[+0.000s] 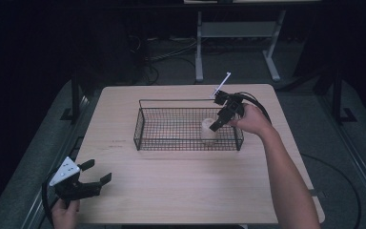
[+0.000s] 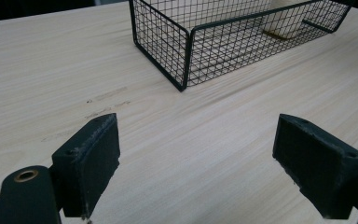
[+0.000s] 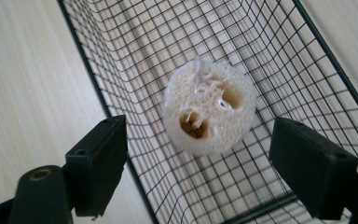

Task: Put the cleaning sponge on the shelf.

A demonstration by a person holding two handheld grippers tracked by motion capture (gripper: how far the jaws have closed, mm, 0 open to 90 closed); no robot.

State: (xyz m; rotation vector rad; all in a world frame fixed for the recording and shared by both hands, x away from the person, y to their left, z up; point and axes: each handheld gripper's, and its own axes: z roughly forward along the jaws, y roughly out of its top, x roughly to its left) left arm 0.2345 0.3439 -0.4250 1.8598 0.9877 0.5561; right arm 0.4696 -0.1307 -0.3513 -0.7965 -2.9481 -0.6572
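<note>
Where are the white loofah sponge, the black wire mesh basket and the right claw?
White loofah sponge [image 3: 208, 111], right gripper view, on its holed top face.
Black wire mesh basket [image 1: 138, 130], high view, on its left end wall.
Right claw [image 1: 216, 125], high view, midway between its fingertips.

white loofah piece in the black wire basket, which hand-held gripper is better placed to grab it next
Right. The right hand-held gripper hangs open directly over the white porous loofah piece inside the black wire mesh basket. The left hand-held gripper is open too, but sits at the light wooden table's near-left corner, away from the basket.
</note>
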